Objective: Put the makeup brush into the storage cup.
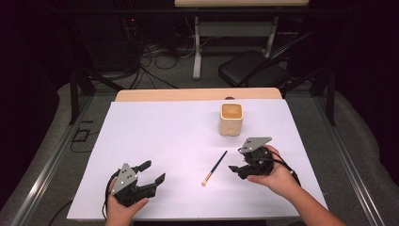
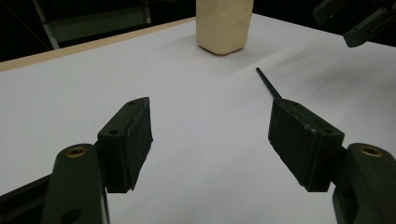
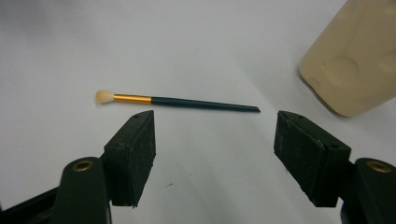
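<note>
Brush (image 3: 175,102) flat on white sheet, just beyond right gripper (image 3: 215,144), jaws spread, empty

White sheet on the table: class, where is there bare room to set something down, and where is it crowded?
The white sheet is bare across its whole far-left stretch, from the cup to the left edge. A smaller bare patch lies between the left gripper and the brush. It is crowded from the brush to the right gripper, below the cup.

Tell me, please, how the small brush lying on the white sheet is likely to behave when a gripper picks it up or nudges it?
The brush looks thin and straight, so probably stiff and light. Its slim handle seems round, so a nudge may roll it.
</note>
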`<state>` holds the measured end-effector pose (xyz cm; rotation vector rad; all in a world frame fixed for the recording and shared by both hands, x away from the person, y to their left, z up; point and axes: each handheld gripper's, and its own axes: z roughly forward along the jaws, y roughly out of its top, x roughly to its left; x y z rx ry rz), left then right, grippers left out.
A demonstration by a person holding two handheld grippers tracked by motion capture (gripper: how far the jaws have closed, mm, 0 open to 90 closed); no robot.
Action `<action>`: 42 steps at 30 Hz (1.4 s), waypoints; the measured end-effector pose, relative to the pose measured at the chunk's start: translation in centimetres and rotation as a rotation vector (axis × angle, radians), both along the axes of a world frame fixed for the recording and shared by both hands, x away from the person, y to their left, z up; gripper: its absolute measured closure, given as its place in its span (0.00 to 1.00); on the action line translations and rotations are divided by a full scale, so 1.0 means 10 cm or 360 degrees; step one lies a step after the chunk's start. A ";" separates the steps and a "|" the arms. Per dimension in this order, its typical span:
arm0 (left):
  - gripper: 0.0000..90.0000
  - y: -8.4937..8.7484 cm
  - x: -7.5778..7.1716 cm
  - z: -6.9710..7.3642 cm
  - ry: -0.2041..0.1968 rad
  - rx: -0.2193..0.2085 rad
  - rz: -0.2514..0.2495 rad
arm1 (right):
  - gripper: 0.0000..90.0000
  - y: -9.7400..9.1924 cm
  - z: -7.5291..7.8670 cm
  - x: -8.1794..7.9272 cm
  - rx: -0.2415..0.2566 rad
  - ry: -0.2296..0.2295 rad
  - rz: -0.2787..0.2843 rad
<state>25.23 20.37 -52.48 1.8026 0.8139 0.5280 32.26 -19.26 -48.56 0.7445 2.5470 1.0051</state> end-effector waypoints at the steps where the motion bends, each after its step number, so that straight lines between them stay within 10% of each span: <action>1: 0.34 0.00 0.00 0.00 0.0001 0.0000 0.0000 | 0.32 0.00 0.00 0.00 -0.0003 0.0000 0.0002; 42: 0.34 0.00 0.00 0.00 0.0013 0.0008 -0.0002 | 0.36 0.10 -0.01 0.22 -0.0253 0.0304 0.0030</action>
